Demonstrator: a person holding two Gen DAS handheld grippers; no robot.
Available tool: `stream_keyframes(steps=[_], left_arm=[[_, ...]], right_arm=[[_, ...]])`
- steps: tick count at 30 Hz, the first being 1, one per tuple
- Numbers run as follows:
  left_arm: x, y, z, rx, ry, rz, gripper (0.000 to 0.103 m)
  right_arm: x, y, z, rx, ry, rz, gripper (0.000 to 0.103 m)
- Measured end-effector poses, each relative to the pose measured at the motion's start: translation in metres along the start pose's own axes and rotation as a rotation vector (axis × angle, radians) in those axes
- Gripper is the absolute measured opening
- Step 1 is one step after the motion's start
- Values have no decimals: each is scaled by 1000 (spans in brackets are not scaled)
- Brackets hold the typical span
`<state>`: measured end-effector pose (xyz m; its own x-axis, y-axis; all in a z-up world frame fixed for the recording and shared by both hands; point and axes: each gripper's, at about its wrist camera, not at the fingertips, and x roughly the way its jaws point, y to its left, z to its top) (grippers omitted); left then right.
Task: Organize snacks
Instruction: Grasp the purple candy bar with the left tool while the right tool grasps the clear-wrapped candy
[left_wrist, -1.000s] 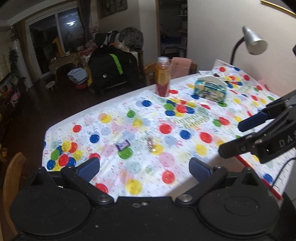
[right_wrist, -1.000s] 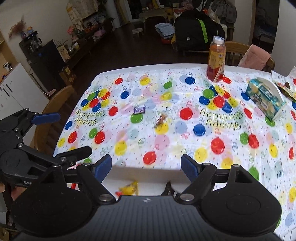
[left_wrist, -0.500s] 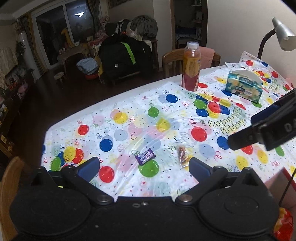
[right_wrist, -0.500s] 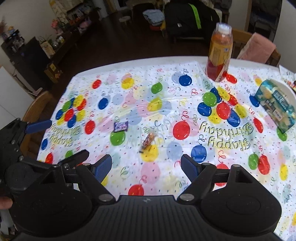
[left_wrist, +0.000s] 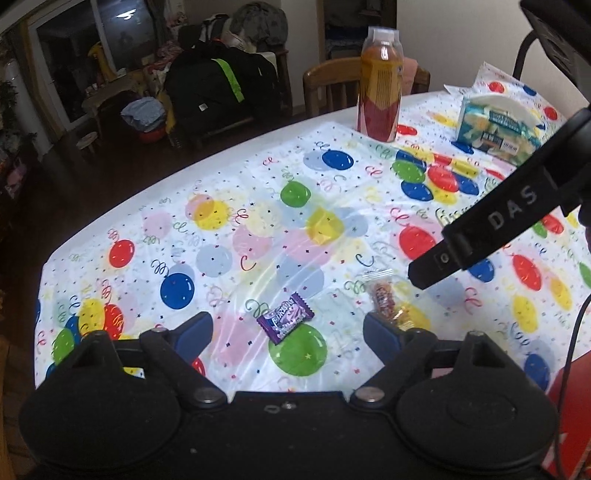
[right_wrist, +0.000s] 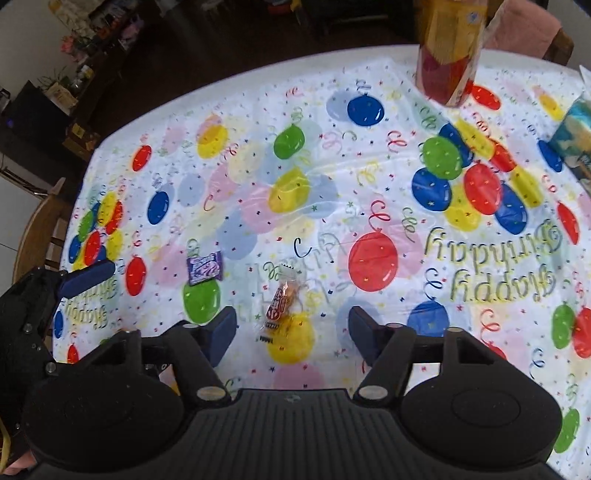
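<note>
- Your left claw gapes wide around the purple candy on the worktop.
- Your right claw gapes wide around the clear-wrapped candy, at 3 o'clock of the purple.

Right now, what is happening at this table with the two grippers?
A person holds a gripper in each hand over a table with a balloon tablecloth. The left gripper is open above a purple candy. The right gripper is open above a clear-wrapped candy. Neither snack is grasped yet; both lie flat on the cloth. A juice bottle and a tissue box stand farther back.
</note>
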<state>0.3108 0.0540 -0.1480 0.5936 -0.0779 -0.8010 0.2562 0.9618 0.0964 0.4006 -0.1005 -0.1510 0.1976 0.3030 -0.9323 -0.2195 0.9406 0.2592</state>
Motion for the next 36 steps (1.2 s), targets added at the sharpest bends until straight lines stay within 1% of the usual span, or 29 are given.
stream_keyframes(steps=[1,3,8,11,15,17,19,25,26,28,29,31,36], left_arm=[[4,1,0,8,1,-8,81],[12,2,0,23,6,-22,79],[30,3,2,80,22,-52,73],[40,4,4,98,34,-70,70],[52,6,7,120,55,-92,63],[56,5,8,135,61,-97,61],[60,5,8,143,67,-107,58],[68,1,4,162,85,-119,56],[69,0,4,164,86,-118,56],[70,0,4,151,81,-124,55],[71,0,4,143,81,-128,53],[71,2,4,127,81,-141,47],[69,4,2,101,85,-171,33]], right_arm=[[5,0,1,1,6,1,57],[15,1,4,0,20,7,52],[34,2,7,9,51,23,43],[41,3,11,18,57,27,41],[51,6,13,20,68,22,38],[54,7,13,24,66,15,33],[56,8,13,27,67,15,33],[64,13,9,-4,77,-8,31],[64,14,8,-10,68,-13,30],[65,17,8,-18,65,-18,29],[65,17,8,-19,66,-14,26],[65,20,6,-38,65,-32,21],[64,21,2,-62,59,-35,17]])
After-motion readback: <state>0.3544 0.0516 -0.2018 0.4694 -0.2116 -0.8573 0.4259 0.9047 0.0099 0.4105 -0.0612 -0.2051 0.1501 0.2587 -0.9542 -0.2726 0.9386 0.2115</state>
